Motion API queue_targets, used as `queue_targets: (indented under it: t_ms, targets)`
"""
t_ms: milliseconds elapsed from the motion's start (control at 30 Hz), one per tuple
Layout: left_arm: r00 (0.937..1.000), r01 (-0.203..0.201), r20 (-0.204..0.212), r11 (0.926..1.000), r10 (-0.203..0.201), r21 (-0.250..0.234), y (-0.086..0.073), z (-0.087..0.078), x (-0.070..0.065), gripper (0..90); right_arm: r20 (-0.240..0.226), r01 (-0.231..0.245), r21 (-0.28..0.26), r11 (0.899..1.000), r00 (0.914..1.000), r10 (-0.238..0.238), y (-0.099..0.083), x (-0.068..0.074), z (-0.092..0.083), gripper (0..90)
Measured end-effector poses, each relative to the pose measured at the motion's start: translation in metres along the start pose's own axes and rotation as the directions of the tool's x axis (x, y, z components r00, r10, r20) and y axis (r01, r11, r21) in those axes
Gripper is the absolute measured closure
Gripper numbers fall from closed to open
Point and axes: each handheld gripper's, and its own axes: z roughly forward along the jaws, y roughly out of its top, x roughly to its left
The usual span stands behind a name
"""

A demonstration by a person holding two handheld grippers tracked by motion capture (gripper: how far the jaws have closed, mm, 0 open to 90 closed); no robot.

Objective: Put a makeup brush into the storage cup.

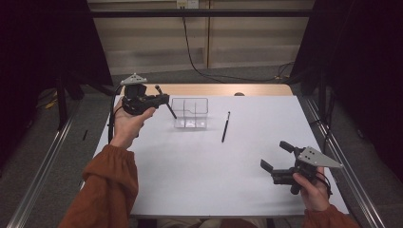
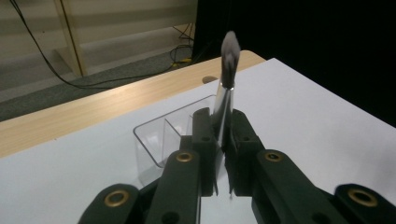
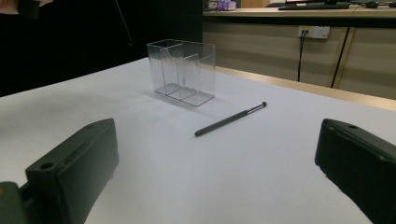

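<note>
My left gripper is held above the table's far left, shut on a slim dark brush. In the left gripper view the jaws pinch its silver shaft, and its grey tip stands up past them. The brush's lower end hangs just left of a clear divided box, which also appears as the box behind the jaws. A black pen lies flat to the right of the box. My right gripper rests low at the near right, open with nothing between its jaws. It faces the pen and the box.
A white sheet covers the table, with a bare wooden strip along the far edge. Dark curtains stand on both sides. A black cable runs across the floor beyond the table.
</note>
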Motion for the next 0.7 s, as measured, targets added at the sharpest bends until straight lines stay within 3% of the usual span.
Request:
queue_targets:
  t_ms: [200,400,500,700]
  targets:
    - [0.9997,0.009,-0.022,0.9999,-0.009,-0.009,0.010,0.003,0.007,83.8,0.000,-0.007,0.000,1.000,1.0000,0.007,0.000,0.000,0.000,0.0]
    - [0.9967,0.030,-0.074,0.9988,-0.033,-0.038,0.010,0.011,0.013,83.8,0.012,0.000,0.003,1.000,0.9999,0.000,0.000,-0.001,0.000,0.0]
    - [0.9962,0.048,-0.070,0.9977,-0.051,-0.047,0.012,0.016,0.017,83.8,0.016,-0.005,0.000,1.000,0.9999,0.005,0.000,-0.001,0.000,0.0]
    - [0.9965,0.036,-0.074,0.9985,-0.039,-0.042,0.016,0.023,0.017,83.8,0.016,-0.001,0.001,1.000,0.9999,0.001,0.000,-0.001,0.000,0.0]
